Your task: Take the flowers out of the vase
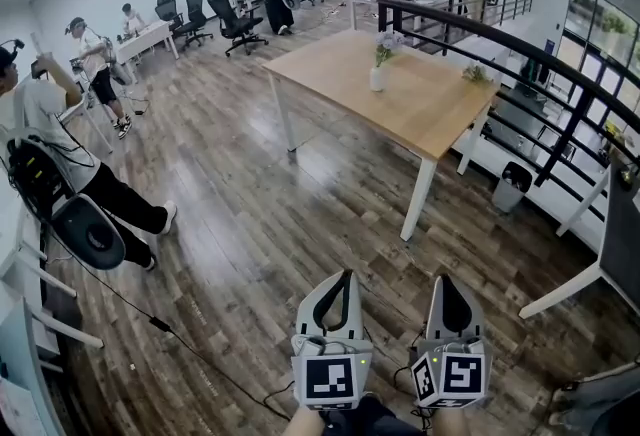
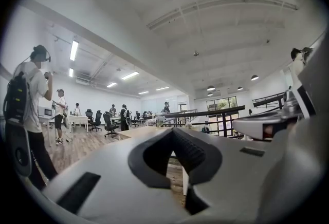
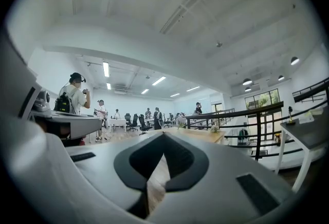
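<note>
Pressed together and empty: left tool (image 1: 347, 276), right tool (image 1: 444, 280); head view shows small white vase (image 1: 377, 79) holding pale flowers (image 1: 384, 46) on light wooden surface (image 1: 430, 109)

A: How many things sit on the one counter (image 1: 420, 114)?
B: One vase (image 1: 376, 78); its flowers (image 1: 385, 45) are too small to count.
A: Grippers?
B: Two: left gripper (image 1: 347, 276), right gripper (image 1: 443, 280). One bin (image 1: 514, 186).
</note>
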The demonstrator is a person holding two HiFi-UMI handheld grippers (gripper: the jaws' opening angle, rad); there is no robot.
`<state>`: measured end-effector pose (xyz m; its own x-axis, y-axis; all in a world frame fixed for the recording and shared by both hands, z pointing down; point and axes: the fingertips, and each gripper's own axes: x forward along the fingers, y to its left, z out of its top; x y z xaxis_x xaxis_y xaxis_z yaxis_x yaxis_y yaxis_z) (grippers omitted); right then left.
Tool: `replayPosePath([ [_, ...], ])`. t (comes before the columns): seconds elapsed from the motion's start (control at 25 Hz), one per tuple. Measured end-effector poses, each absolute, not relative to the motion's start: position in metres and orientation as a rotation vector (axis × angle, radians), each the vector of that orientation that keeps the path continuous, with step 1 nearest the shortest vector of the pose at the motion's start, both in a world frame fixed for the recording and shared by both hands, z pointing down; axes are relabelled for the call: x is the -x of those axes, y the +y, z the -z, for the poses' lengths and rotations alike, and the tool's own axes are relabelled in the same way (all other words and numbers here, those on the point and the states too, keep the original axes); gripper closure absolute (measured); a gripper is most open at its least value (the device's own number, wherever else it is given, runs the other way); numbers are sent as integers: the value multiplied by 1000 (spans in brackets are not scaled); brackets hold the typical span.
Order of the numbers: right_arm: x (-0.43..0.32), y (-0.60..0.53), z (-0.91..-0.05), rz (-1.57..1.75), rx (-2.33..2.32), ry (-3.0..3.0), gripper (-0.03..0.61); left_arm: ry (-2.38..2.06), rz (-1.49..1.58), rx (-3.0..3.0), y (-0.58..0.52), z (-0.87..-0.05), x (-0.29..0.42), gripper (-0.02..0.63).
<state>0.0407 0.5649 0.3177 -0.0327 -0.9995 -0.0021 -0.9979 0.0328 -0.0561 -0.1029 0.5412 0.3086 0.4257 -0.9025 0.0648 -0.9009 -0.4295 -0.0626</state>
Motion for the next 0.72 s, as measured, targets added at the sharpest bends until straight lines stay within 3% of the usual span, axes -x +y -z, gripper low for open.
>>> replayPosePath([
  [0.72, -70, 561, -343, 152, 2093, 2254, 577, 1739, 173, 2591, 545, -321, 82, 578],
])
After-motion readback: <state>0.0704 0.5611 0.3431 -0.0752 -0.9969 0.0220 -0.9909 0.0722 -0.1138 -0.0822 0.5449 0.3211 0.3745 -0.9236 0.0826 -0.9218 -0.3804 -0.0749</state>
